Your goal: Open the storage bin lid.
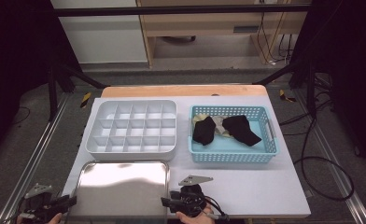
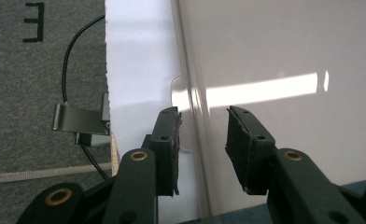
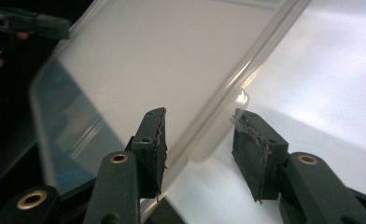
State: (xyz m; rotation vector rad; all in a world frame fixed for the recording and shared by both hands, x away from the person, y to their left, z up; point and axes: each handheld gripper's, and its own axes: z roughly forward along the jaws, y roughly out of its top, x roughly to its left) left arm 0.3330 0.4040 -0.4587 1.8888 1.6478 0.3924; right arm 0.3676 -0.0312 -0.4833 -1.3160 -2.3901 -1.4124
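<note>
I've got both claws, left (image 1: 71, 201) and right (image 1: 165, 201), open astride opposite rims of the steel tray (image 1: 120, 186), which lies flat at the bench's near edge. Uneven closing could skew it or slide it off.

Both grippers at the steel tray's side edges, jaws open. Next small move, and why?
Probably close both at once. The left gripper and right gripper each straddle a rim of the steel tray, pads either side of it with a gap showing, so neither grips yet. Closing together should hold the tray level for a lift.
</note>
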